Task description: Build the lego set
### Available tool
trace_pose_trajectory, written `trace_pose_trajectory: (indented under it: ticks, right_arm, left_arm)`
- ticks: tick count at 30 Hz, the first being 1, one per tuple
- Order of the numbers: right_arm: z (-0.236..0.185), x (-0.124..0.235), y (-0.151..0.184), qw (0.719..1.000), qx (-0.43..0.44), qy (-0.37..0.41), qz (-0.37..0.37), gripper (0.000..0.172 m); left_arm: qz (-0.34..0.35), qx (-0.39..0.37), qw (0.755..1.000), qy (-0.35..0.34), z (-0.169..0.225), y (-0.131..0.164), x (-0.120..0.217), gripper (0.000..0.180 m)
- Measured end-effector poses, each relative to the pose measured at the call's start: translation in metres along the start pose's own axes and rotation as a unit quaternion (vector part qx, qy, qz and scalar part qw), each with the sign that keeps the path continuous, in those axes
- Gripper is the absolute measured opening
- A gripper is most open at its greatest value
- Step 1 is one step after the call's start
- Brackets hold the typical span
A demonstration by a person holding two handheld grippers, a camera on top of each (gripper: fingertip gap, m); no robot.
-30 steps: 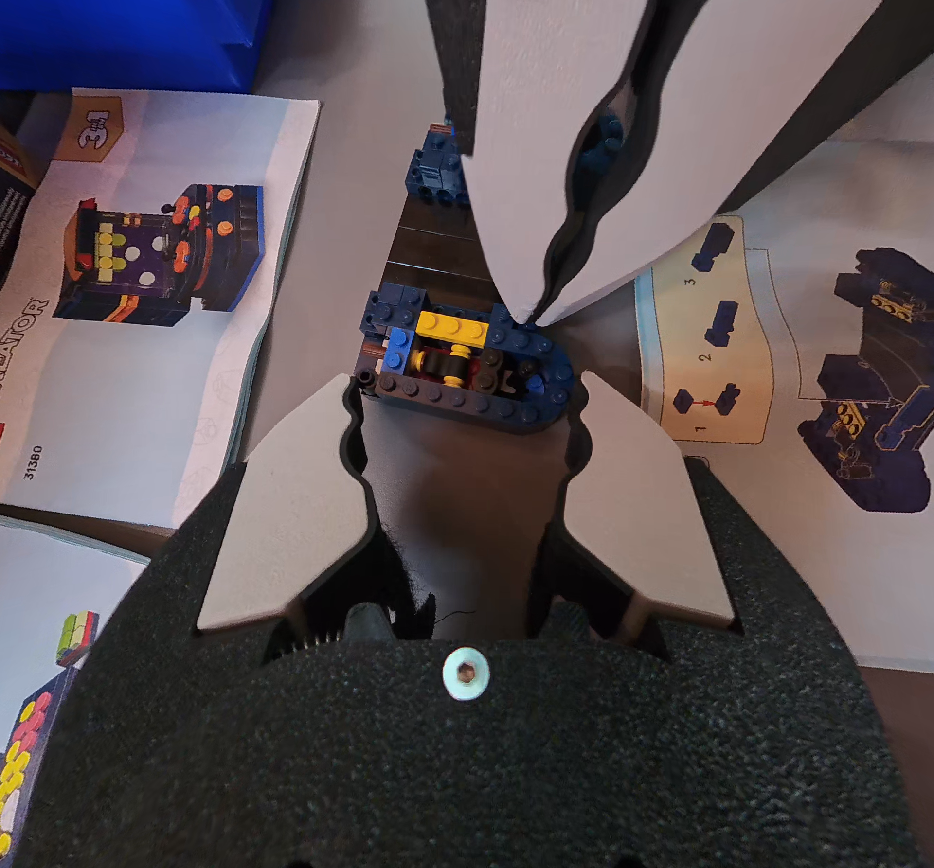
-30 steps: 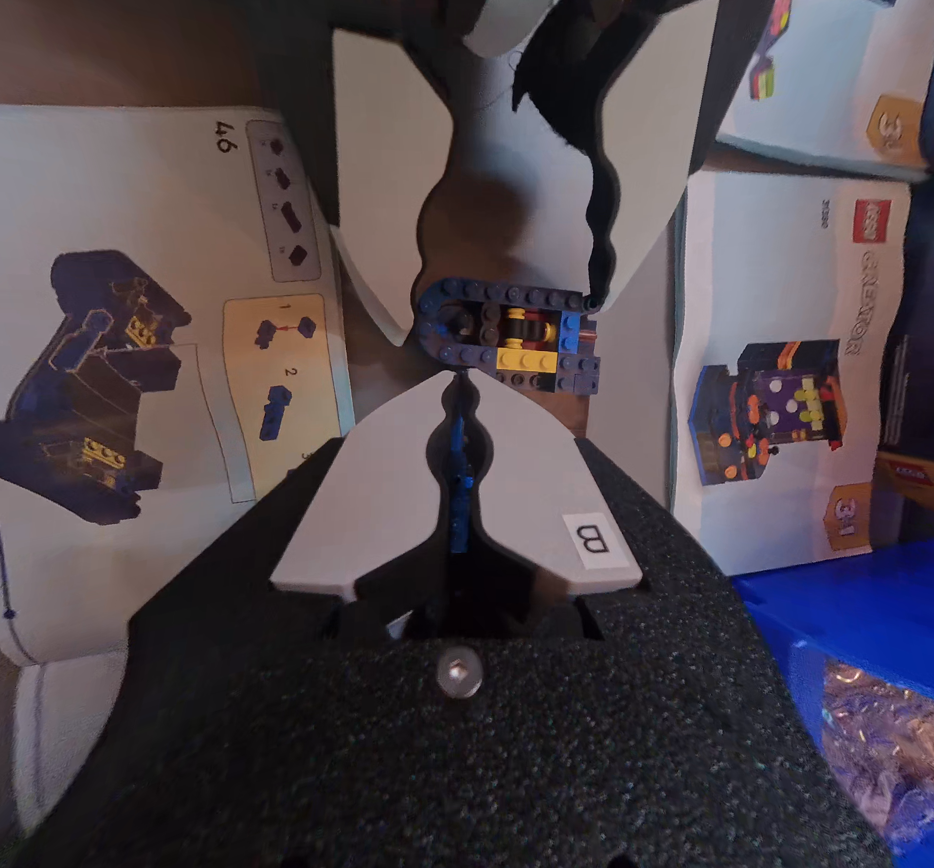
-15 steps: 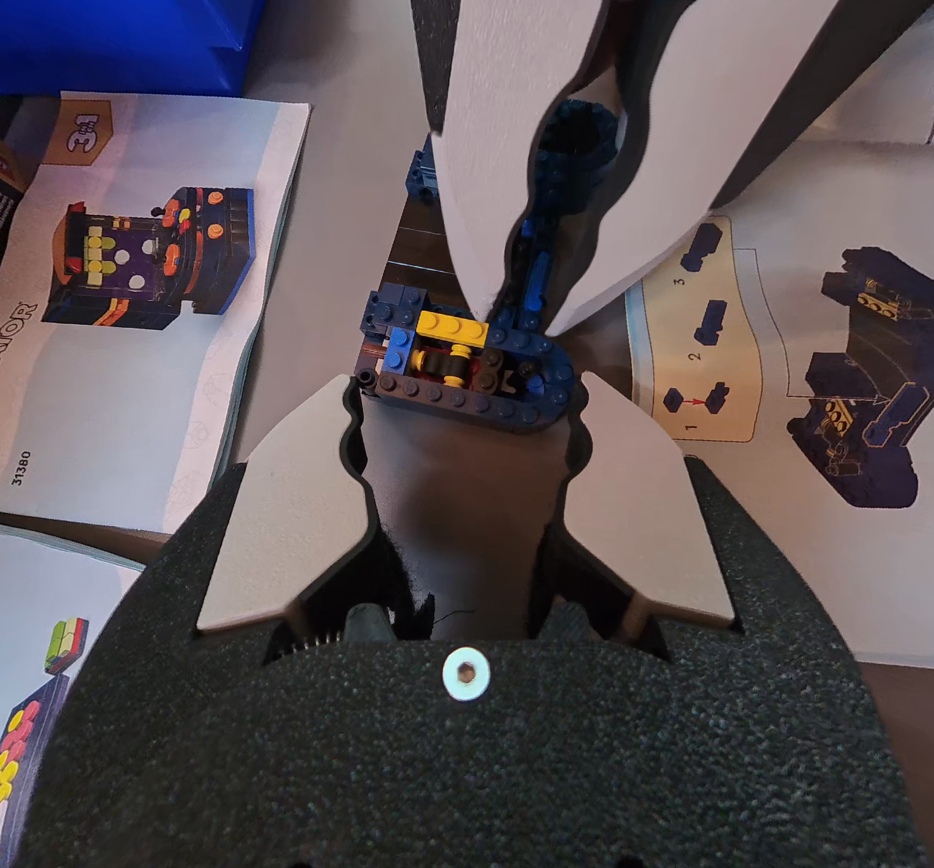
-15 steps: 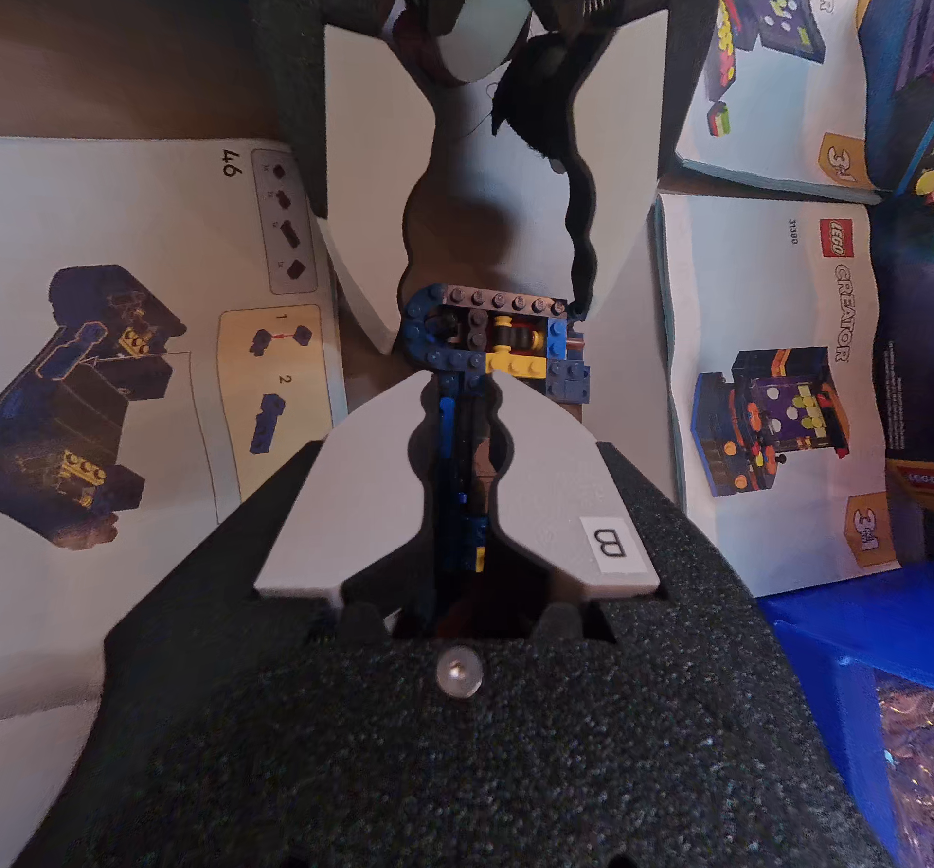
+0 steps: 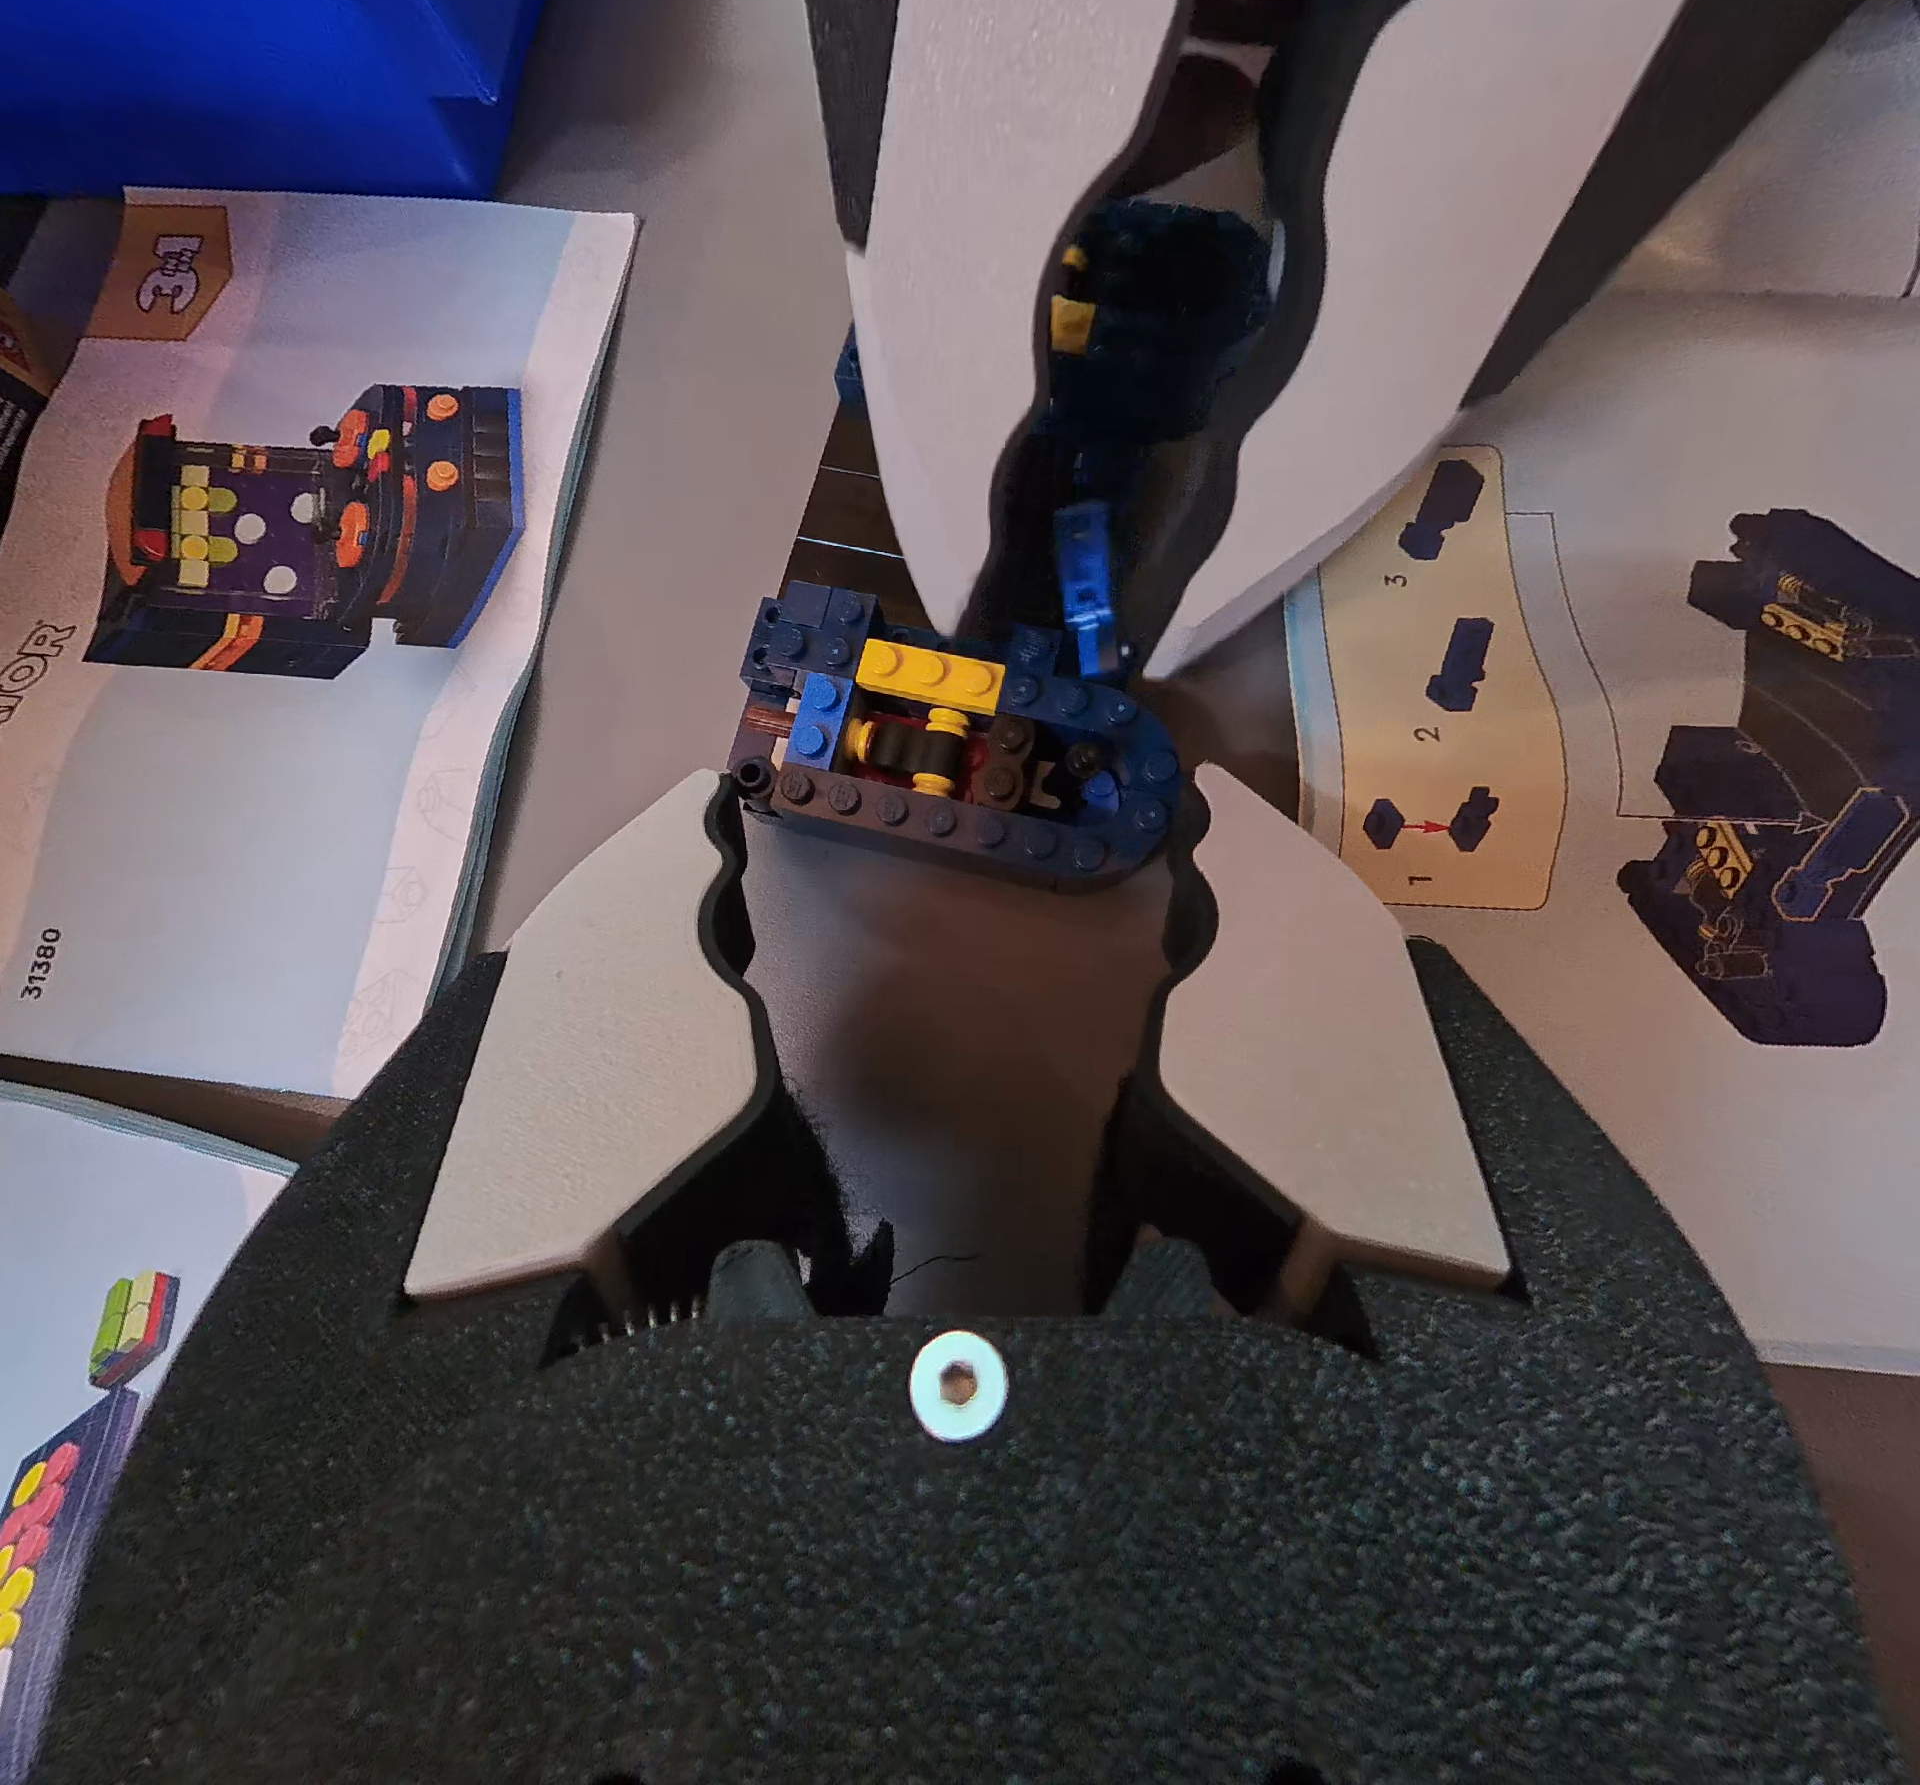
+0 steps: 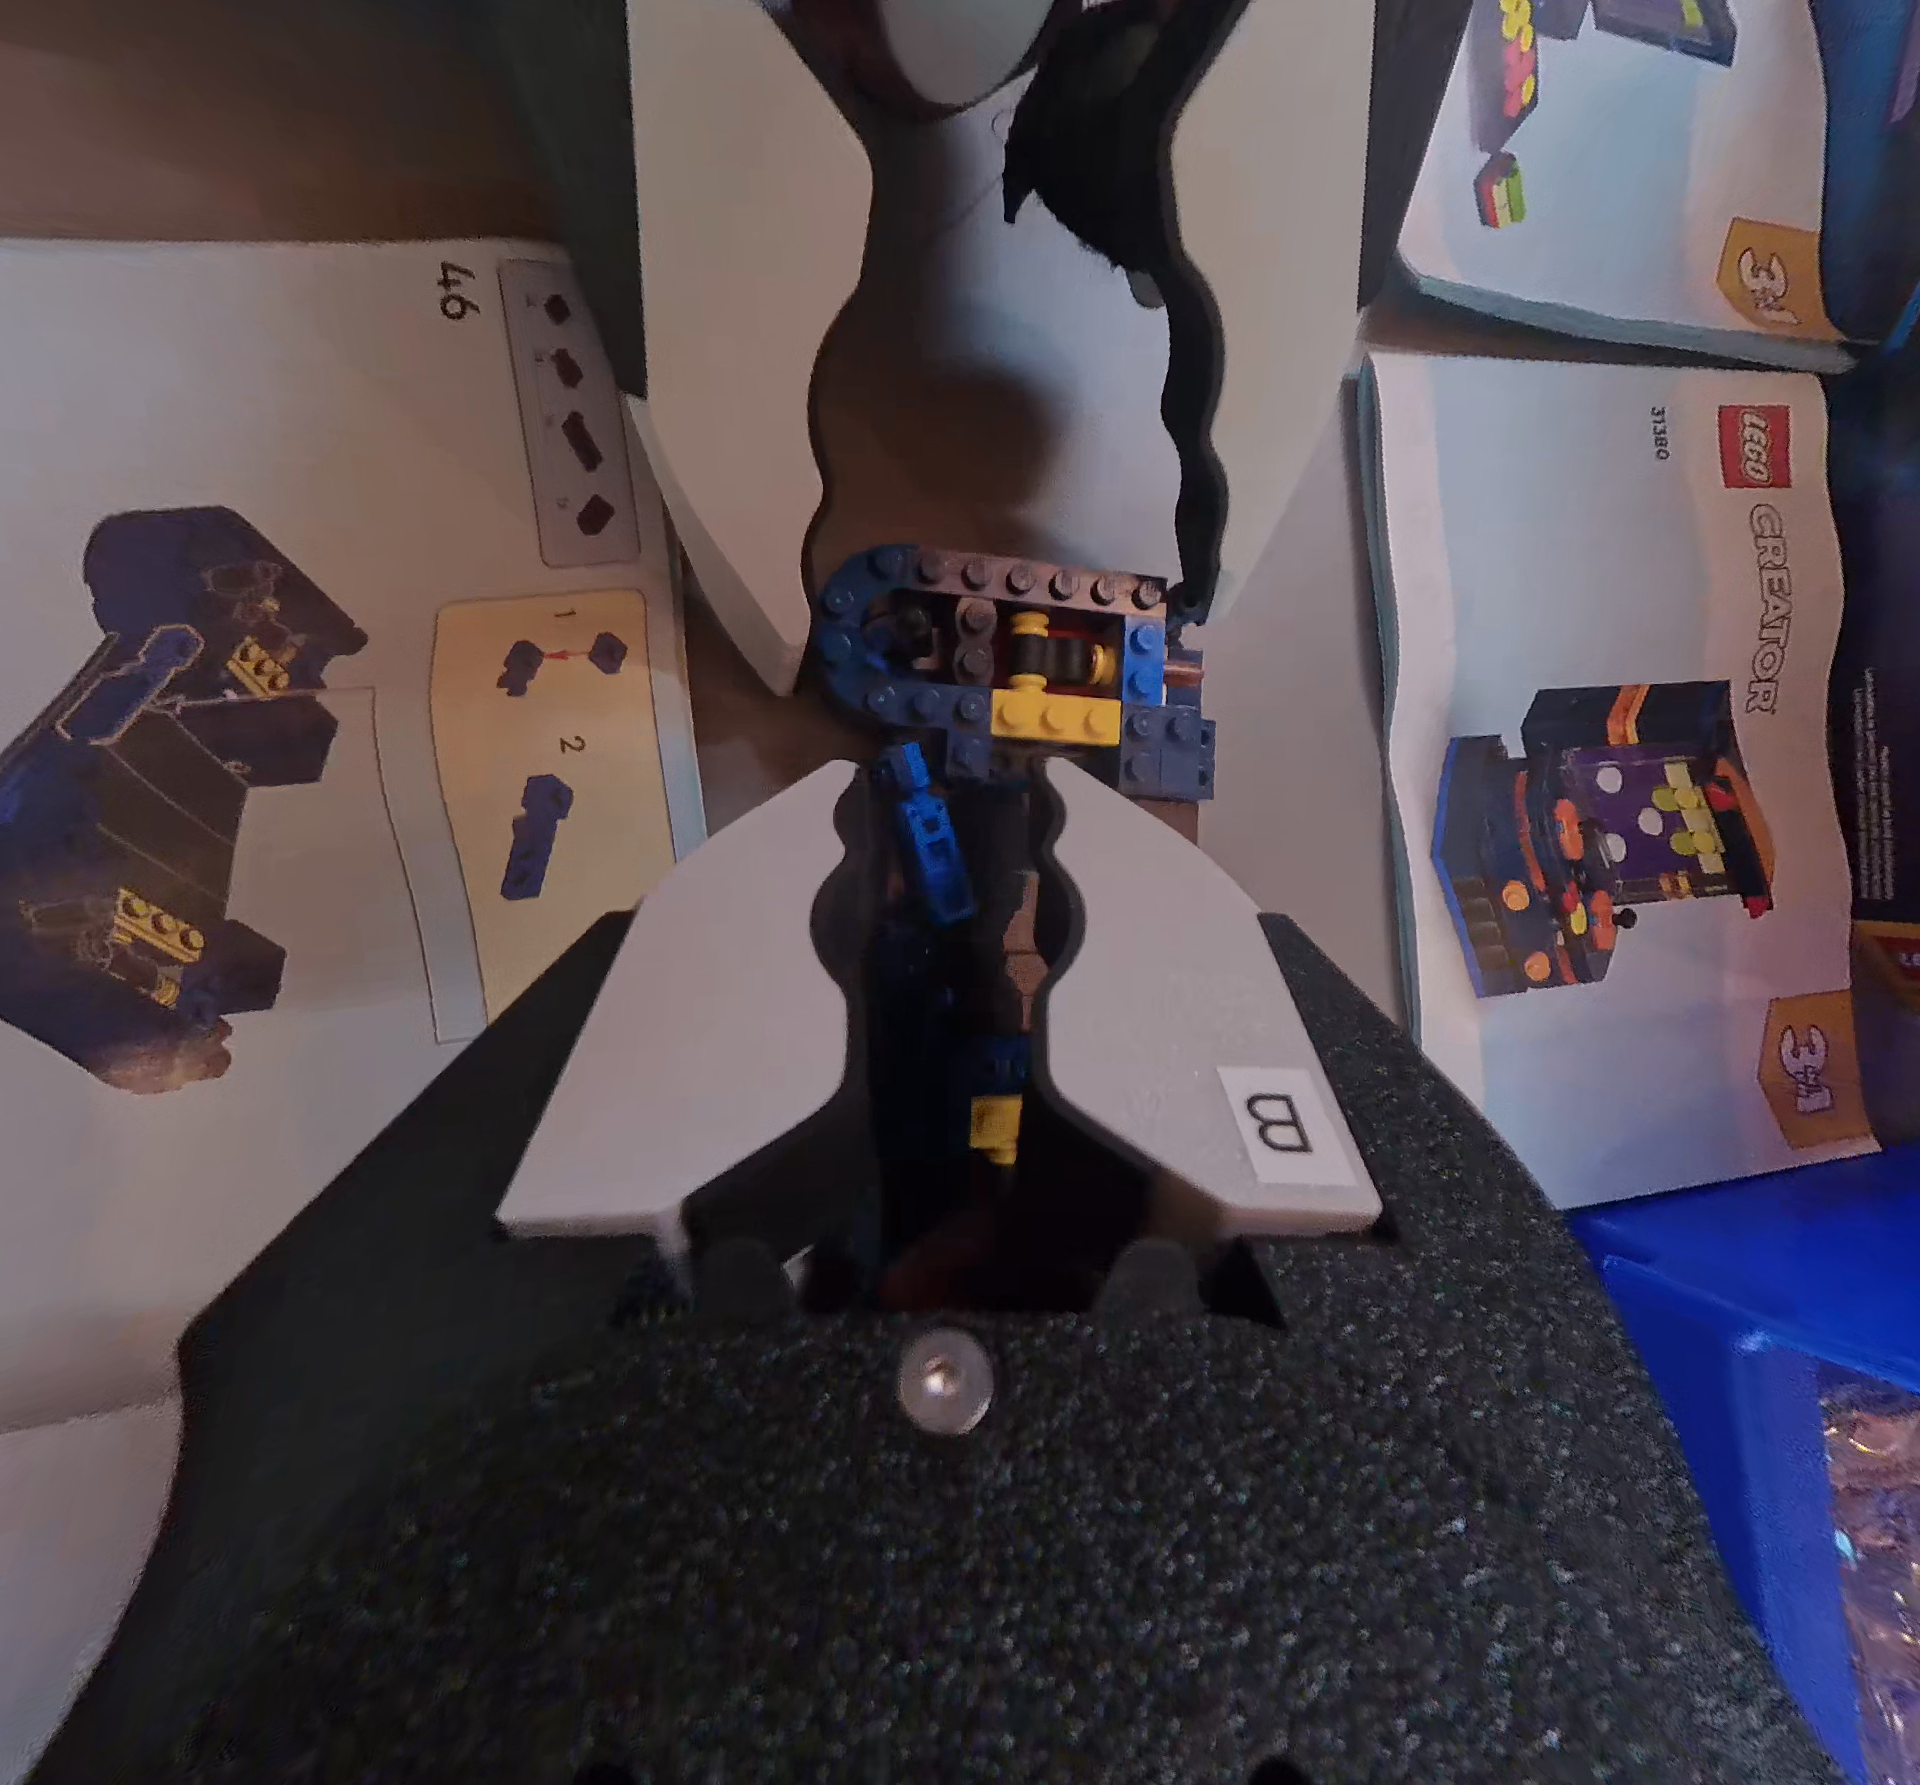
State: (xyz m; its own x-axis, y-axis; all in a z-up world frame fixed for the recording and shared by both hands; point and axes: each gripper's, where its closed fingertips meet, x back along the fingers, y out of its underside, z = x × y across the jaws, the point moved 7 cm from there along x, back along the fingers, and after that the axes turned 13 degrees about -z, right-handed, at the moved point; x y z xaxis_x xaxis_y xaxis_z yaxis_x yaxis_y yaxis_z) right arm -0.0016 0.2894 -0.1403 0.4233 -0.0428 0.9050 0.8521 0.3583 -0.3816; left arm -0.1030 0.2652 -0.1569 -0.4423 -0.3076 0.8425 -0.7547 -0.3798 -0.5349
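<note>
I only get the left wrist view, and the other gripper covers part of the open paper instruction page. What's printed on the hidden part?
Observer: Above the yellow steps panel, the open paper instruction page has a grey box picturing four small dark parts.
Operator: What's inside the big blue plastic bin?
Observer: The big blue plastic bin holds something shiny and crinkled. I cannot tell what it is.
Operator: What does the back of the right gripper look like?
Observer: Behind the fingers of the right gripper is a black grainy body with a silver screw.
</note>
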Motion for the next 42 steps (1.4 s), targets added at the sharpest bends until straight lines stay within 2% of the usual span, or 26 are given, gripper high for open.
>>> trace_pose_trajectory:
  ticks: [6,12,18,22,25,29,31,35,42]
  right_arm:
    - [-0.001,0.011,0.000,0.999,0.015,0.017,0.029,0.014]
    - [-0.001,0.019,0.014,0.999,0.043,0.004,0.019,0.018]
    - [0.001,0.004,0.012,0.995,0.100,0.007,-0.019,0.019]
    - [0.004,0.003,0.009,0.993,0.119,0.004,-0.020,0.009]
    - [0.003,0.004,0.011,0.992,0.124,0.002,-0.014,0.007]
    - [0.005,0.005,0.015,0.993,0.118,0.008,-0.005,0.008]
    - [0.007,0.006,0.015,0.994,0.111,0.004,-0.007,0.015]
    - [0.011,0.004,0.016,0.993,0.109,-0.033,-0.029,0.014]
    - [0.022,0.006,0.015,0.989,0.115,-0.067,-0.057,0.013]
  left_arm:
    - [0.002,0.000,1.000,0.002,0.000,0.000,0.000,0.078]
    - [0.001,0.001,1.000,0.002,0.000,0.000,0.000,0.079]
    - [-0.001,0.004,1.000,0.001,0.000,0.000,0.000,0.079]
    - [-0.026,0.011,0.999,0.024,0.002,0.003,-0.001,0.092]
    - [-0.022,0.008,1.000,0.010,0.002,0.003,0.005,0.097]
    - [0.051,-0.023,0.998,-0.036,0.005,-0.012,0.031,0.084]
    - [0.073,-0.039,0.995,-0.047,0.010,-0.017,0.040,0.078]
    - [0.086,-0.066,0.994,-0.031,0.020,-0.019,0.041,0.064]
    - [0.077,-0.070,0.994,-0.018,0.024,-0.017,0.036,0.062]
